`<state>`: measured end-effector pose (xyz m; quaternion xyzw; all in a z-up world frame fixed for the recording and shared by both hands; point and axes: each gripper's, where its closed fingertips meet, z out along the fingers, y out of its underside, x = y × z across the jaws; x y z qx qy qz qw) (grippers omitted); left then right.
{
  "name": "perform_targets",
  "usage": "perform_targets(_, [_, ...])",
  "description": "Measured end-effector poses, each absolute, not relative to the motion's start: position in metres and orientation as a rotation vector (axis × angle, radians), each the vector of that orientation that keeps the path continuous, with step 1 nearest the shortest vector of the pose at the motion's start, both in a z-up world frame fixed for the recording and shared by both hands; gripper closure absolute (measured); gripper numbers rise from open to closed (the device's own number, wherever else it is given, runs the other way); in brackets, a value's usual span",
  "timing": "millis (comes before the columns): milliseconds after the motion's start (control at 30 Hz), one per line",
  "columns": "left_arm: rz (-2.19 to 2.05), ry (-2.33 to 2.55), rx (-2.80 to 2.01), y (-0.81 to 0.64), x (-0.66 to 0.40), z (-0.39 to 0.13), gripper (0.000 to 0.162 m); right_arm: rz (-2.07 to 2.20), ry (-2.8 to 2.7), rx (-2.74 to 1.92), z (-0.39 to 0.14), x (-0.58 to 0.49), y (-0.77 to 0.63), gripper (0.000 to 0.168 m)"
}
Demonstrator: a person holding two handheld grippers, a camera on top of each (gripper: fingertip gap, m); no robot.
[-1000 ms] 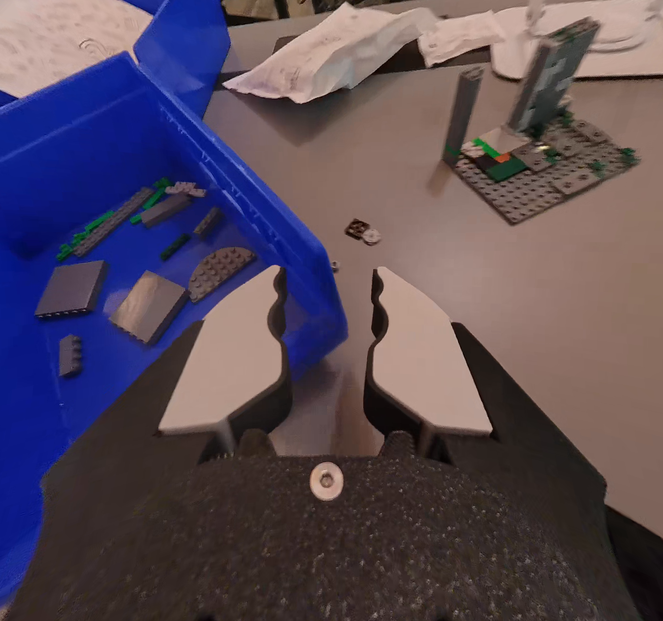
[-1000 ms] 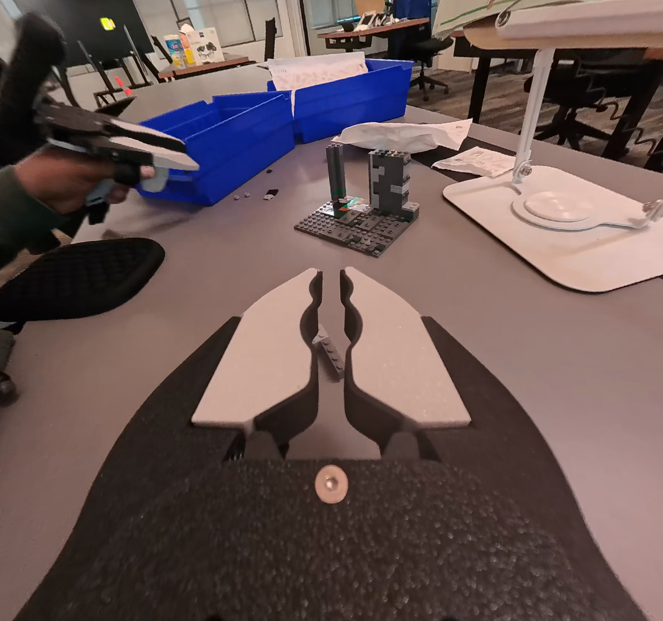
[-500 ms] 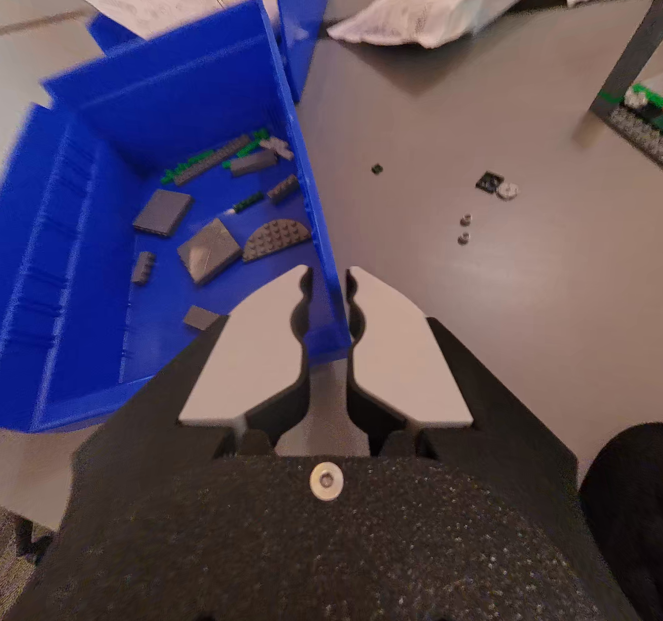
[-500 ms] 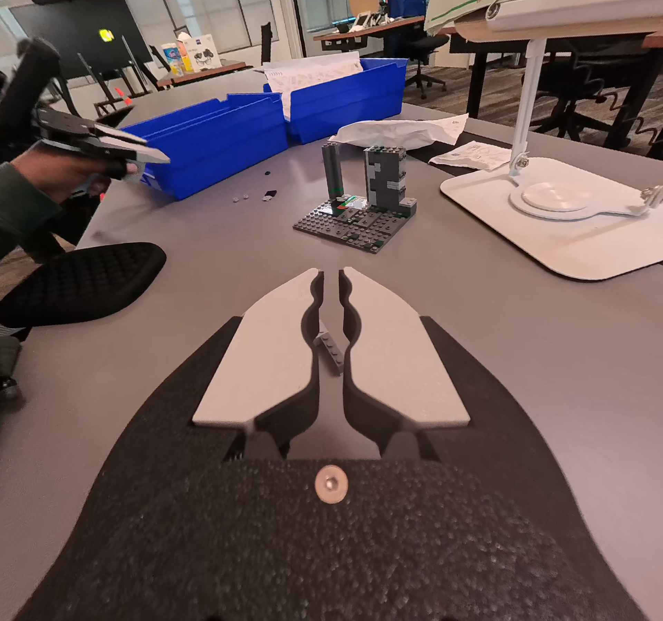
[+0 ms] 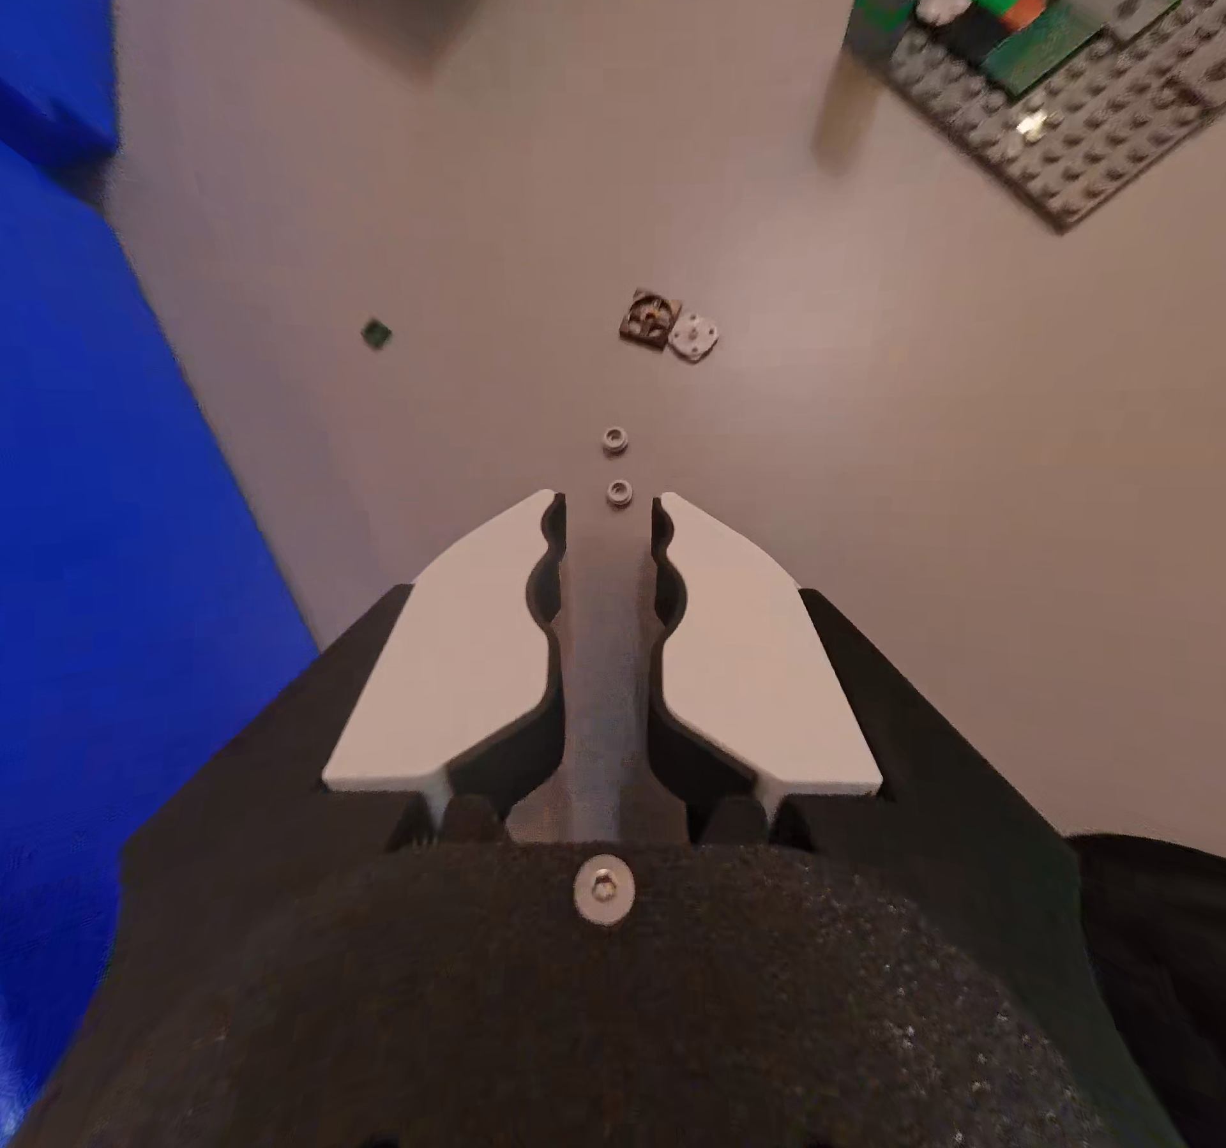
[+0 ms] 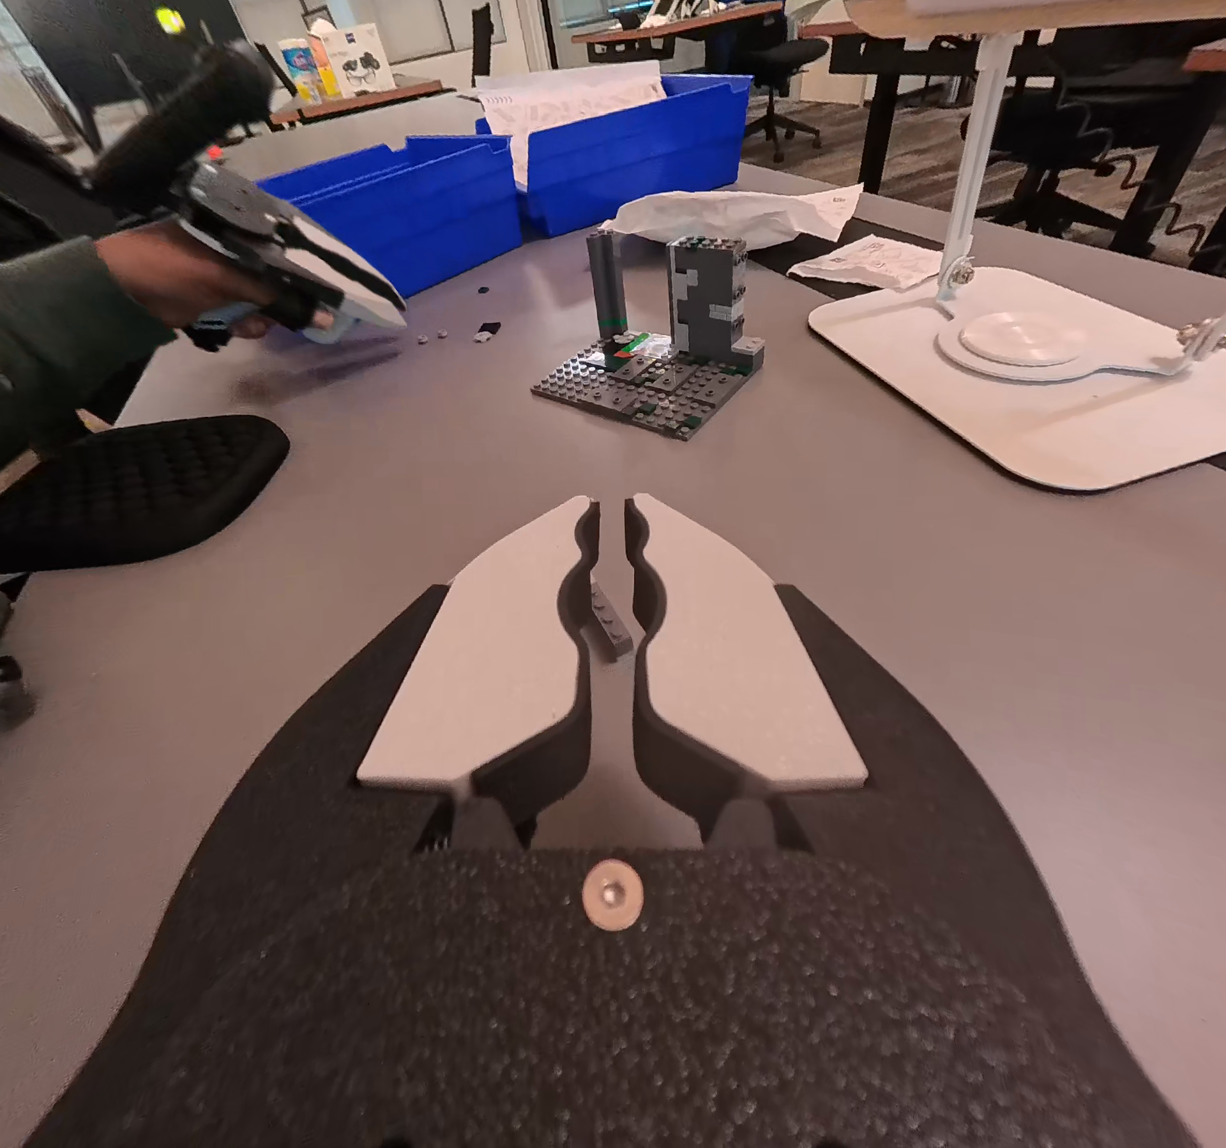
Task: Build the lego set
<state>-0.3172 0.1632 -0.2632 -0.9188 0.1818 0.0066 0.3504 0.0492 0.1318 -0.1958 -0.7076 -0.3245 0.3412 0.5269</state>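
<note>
My left gripper (image 5: 607, 500) is open and empty, low over the grey table. Its tips flank the nearer of two small grey round studs (image 5: 619, 492); the other stud (image 5: 615, 440) lies just beyond. A black square tile (image 5: 650, 325), a light grey piece (image 5: 693, 338) and a tiny green piece (image 5: 376, 333) lie farther on. My right gripper (image 6: 612, 500) is nearly shut, with a small dark grey plate (image 6: 612, 626) lying slantwise between its fingers. The lego build (image 6: 650, 380), a studded baseplate with a grey pillar and a wall, stands ahead of it.
A blue bin (image 5: 99, 519) lies close on the left of my left gripper; two blue bins (image 6: 424, 201) show behind the build. A white stand base (image 6: 1035, 400) is at the right, crumpled paper (image 6: 723, 217) behind the build, a black chair arm pad (image 6: 126, 486) at the left edge. Some 40 cm of space lies between my two pairs of fingers. To the light grey piece (image 5: 693, 338): left tips about 6 cm, right tips about 35 cm. Seen from the right wrist view (image 6: 482, 337) as well.
My left gripper has swung right, off the blue bin and down to the loose studs on the table, and its jaws are wider than half a second ago. The right gripper has barely moved.
</note>
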Motion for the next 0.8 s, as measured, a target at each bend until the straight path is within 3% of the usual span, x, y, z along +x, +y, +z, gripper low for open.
perform_targets(433, [-0.147, 0.515, -2.403, 0.167, -0.305, -0.278, 0.155, 0.827, -0.761, -1.713, -0.203, 0.051, 0.134, 0.162])
perform_targets(800, [-1.496, 0.722, -1.638, 0.098, -0.073, -0.134, 0.156, 0.702, -1.0, -1.441, -0.174, 0.008, 0.103, 0.158])
